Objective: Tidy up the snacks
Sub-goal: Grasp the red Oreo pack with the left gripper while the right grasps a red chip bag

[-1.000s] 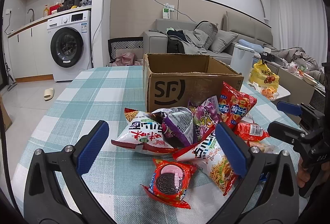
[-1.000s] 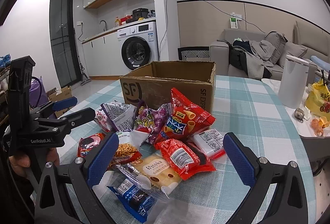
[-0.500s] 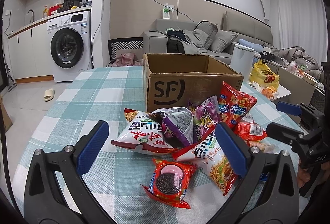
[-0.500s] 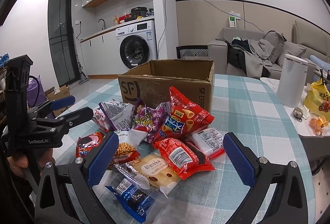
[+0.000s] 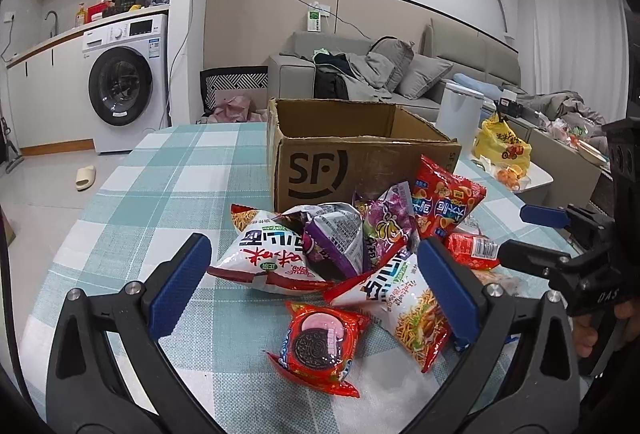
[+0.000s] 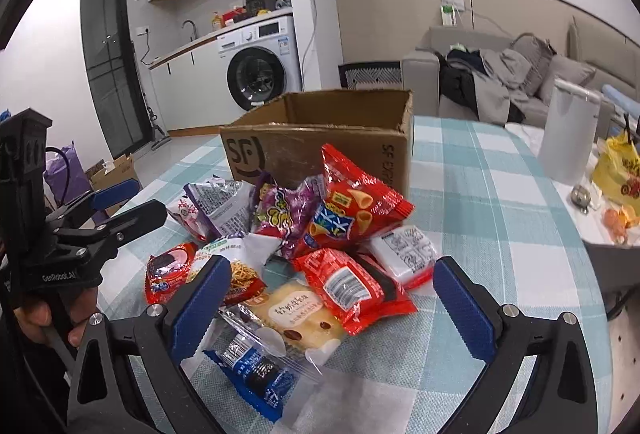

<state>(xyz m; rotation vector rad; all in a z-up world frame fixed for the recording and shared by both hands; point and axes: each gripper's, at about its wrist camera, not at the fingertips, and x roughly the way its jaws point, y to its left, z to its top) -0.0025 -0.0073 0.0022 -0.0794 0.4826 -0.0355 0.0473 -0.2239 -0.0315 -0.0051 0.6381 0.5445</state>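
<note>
A heap of snack packets lies on the checked tablecloth in front of an open cardboard box (image 5: 360, 158) (image 6: 320, 138). In the left wrist view my left gripper (image 5: 312, 286) hangs open above a red cookie packet (image 5: 320, 342) and a white noodle bag (image 5: 272, 258). In the right wrist view my right gripper (image 6: 332, 306) is open over a pale bread packet (image 6: 296, 314), a red packet (image 6: 348, 286) and a blue packet (image 6: 256, 374). A red cone-snack bag (image 6: 352, 206) (image 5: 444, 206) leans on the box. Each gripper shows in the other's view, held by a hand.
A white cylinder container (image 6: 568, 134) and a yellow bag (image 6: 620, 170) stand at the table's right. Bare tablecloth (image 5: 168, 186) stretches left of the box. A washing machine (image 5: 124, 86) and a sofa (image 5: 360, 74) lie beyond the table.
Both grippers have eased slightly toward the heap; the snacks and box have not moved, and both stay open.
</note>
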